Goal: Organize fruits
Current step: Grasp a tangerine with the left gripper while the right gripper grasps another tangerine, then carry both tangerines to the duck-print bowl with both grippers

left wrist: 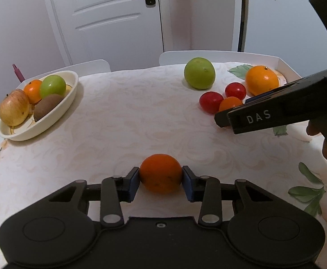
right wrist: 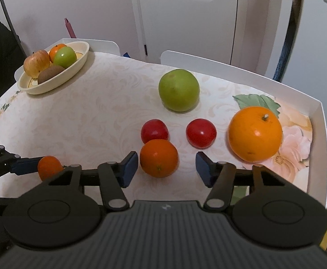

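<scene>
Orange, matte and finely pitted: the small tangerine (left wrist: 160,173) is sitting on the bench (left wrist: 123,121) between the left tongs (left wrist: 160,180), both blue pads touching its sides, so the left tongs are gripping it. Judgement: a round, slightly soft skin like this is likely rolling out of flat pads if squeezed off-centre; keeping the pads across the widest part and lifting straight up seems best.

Far left, the cream oval dish (left wrist: 72,94) is holding an apple, a kiwi, a green fruit and a small orange; it looks like the destination.

Right side: the right tongs (right wrist: 166,168) are standing open around a second tangerine (right wrist: 159,158), left pad just beside it, right pad apart. Judgement: centring before closing is avoiding a nudge into the glossy red fruit (right wrist: 155,131) touching it behind. A large green fruit (right wrist: 178,89) and a big orange (right wrist: 255,133) are lying beyond.
</scene>
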Demonstrator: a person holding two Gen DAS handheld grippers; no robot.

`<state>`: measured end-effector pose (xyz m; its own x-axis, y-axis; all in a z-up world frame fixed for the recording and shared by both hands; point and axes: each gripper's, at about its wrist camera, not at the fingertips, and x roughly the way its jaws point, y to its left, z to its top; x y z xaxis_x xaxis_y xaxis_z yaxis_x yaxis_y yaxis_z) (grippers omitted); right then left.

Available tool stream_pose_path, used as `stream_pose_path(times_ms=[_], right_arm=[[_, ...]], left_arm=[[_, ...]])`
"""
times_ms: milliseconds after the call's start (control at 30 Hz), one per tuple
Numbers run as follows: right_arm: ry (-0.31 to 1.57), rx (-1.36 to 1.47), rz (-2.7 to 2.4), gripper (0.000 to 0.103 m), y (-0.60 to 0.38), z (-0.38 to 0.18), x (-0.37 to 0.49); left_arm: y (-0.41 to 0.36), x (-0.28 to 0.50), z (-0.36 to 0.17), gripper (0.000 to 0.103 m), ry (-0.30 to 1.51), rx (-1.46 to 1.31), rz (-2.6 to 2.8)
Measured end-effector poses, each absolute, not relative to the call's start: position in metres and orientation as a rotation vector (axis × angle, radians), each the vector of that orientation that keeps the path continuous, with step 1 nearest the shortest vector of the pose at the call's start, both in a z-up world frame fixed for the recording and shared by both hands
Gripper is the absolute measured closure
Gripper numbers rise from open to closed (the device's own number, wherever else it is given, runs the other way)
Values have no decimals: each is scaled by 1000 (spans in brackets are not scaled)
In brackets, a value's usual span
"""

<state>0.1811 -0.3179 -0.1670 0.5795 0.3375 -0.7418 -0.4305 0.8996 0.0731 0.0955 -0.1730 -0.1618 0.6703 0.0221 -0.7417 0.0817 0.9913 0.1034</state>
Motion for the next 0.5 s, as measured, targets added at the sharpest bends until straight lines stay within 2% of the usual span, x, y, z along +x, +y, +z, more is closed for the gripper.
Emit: stream_pose_path(times_ms=[200, 233, 267, 300, 500], right_arm=[[839, -123, 458, 36, -316, -166, 181], [838, -124, 460, 39, -316, -166, 181], [838, -125, 466, 49, -315, -166, 181], [839, -125, 472, 52, -315, -166, 181], [832, -128, 476, 52, -313, -161, 176]], left_arm=[[-173, 95, -161, 60, 839, 133, -39], [-173, 95, -161, 60, 839, 134, -39], [-173, 95, -161, 60, 840, 134, -40], [-172, 95, -161, 60, 841, 134, -40], [-168, 91, -155, 60, 835, 129, -28]])
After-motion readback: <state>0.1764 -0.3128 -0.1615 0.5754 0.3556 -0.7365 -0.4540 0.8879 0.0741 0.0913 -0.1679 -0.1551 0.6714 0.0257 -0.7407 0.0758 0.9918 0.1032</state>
